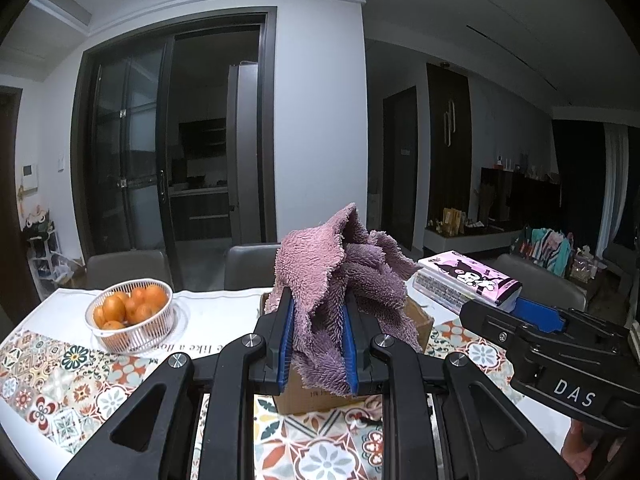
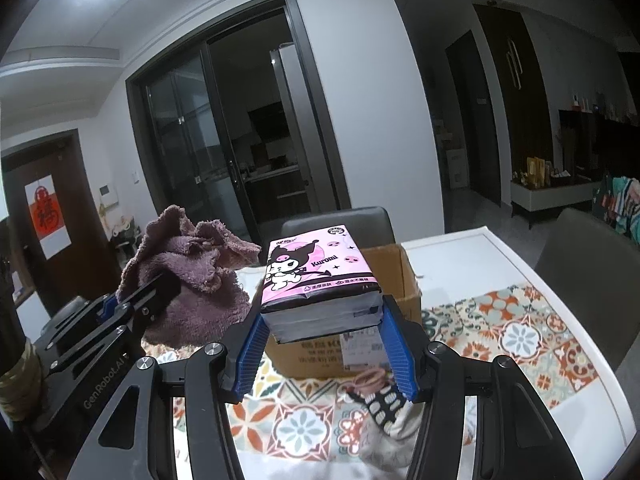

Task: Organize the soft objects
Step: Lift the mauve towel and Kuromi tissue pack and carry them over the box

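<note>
Cardboard box [image 2: 394, 276] on the patterned surface [image 1: 60, 376] looks like the likely drop point, judging from the task, and both loads hang just above or beside its open top. To do this step well, I would bring each load squarely over the opening before letting go, lower it until it sits inside the walls, and release one side at a time so the two tools do not collide over the box.

The left tool [image 1: 318, 340] is clamped on one purple towel [image 1: 340, 280], which is bunched between its blue pads and spills over them; loose folds could catch on a box flap, so a low release is safer. The right tool [image 2: 326, 354] grips one pink Kuromi tissue pack [image 2: 320, 280] by its near end, held roughly level in front of the box.

Count: one box, one towel, one tissue pack, one white basket of oranges [image 1: 130, 316] holding at least five oranges, one patterned sock [image 2: 386, 410] and a pink hair tie [image 2: 370, 380] lying on the surface below the right tool.
</note>
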{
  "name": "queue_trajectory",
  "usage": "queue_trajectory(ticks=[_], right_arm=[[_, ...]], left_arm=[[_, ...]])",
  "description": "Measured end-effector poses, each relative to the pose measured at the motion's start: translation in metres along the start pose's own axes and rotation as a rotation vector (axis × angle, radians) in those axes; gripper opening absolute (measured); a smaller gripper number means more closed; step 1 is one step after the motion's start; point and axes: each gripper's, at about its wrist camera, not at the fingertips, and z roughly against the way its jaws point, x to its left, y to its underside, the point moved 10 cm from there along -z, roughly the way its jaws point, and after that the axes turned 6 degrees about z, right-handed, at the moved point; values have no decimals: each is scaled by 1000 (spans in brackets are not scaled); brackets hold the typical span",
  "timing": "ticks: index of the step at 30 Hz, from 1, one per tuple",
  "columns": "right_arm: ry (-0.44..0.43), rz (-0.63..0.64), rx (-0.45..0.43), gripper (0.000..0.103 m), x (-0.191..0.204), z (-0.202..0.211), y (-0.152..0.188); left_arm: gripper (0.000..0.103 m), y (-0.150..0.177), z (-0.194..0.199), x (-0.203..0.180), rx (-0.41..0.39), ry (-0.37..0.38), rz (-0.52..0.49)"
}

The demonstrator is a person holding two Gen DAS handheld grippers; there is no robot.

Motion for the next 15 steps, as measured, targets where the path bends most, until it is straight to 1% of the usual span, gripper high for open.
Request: queue_trajectory(ticks=[9, 15], right_arm=[[11, 27, -12, 56, -4, -25, -19], [14, 34, -6, 56, -11, -46, -25]], left_arm=[[22, -10, -35, 3, -1, -5, -3], [22, -11, -60, 3, 8, -10, -9]])
